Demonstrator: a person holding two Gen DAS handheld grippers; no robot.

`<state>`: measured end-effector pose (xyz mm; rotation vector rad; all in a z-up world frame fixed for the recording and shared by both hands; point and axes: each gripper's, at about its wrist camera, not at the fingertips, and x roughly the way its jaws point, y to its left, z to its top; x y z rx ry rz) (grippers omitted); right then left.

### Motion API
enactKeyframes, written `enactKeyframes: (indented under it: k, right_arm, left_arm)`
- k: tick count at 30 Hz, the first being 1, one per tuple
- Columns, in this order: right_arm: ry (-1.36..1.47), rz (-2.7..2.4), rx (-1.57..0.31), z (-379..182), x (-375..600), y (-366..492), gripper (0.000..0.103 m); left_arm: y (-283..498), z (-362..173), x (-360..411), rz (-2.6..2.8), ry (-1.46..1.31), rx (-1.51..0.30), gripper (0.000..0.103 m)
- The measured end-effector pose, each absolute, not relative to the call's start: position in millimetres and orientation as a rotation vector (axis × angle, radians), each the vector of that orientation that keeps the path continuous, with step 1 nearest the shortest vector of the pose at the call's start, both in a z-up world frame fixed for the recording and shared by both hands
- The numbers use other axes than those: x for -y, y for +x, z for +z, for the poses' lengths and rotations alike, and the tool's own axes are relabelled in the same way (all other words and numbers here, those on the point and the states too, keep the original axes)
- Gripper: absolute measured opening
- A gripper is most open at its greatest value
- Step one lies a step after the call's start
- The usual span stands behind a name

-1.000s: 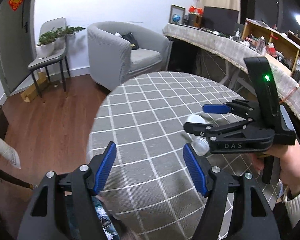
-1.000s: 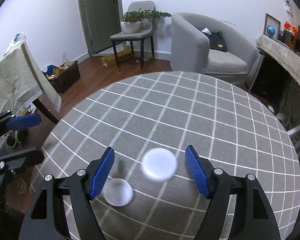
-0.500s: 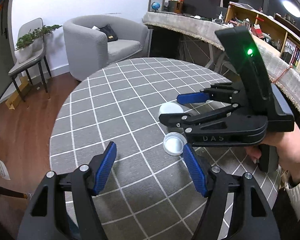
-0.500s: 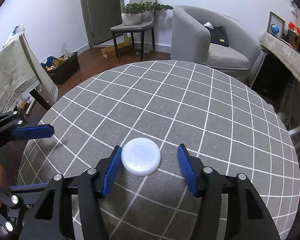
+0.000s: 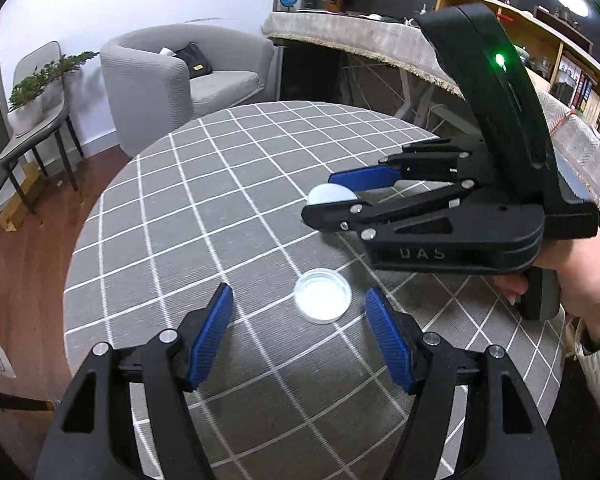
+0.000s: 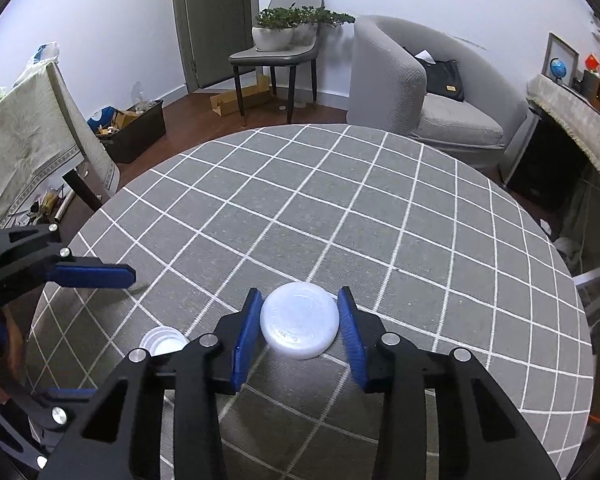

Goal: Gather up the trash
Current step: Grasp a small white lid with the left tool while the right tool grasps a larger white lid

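The right gripper brackets the white lid edge-on, a sensible way to pinch a flat disc off the checked tablecloth; its jaws have just been closing, the lid between them. The left pad looks to touch the rim, the right shows a sliver of gap (so not yet a grip, I judge). The left gripper hangs released, just short of the small clear cap. A second earlier that cap sat at its right pad, and the right gripper's jaws stood far wider.
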<state>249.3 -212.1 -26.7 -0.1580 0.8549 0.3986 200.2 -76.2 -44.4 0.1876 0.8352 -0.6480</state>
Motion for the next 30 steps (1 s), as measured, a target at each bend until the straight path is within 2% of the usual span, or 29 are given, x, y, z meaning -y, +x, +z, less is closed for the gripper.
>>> enactKeyframes:
  k: [10,13,18,30]
  right_arm:
    - [-0.089,0.340,-0.801,-13,239,254,0.039]
    - [-0.076,0.329,-0.777,-7,240,251,0.039]
    - [-0.027,0.340,-0.726,8,238,246,0.039]
    - [-0.015,0.357,-0.672,25,215,232,0.039]
  left_arm:
    - [204,-51,92,-0.658,0.231,-0.841,0.058]
    - [205,-51,94,-0.645,0.252,-0.833,0.051]
    - [206,-49,90,-0.636,0.236,-0.836,0.034]
    - [204,-24,63,-0.504,0.108,-0.774,0.032]
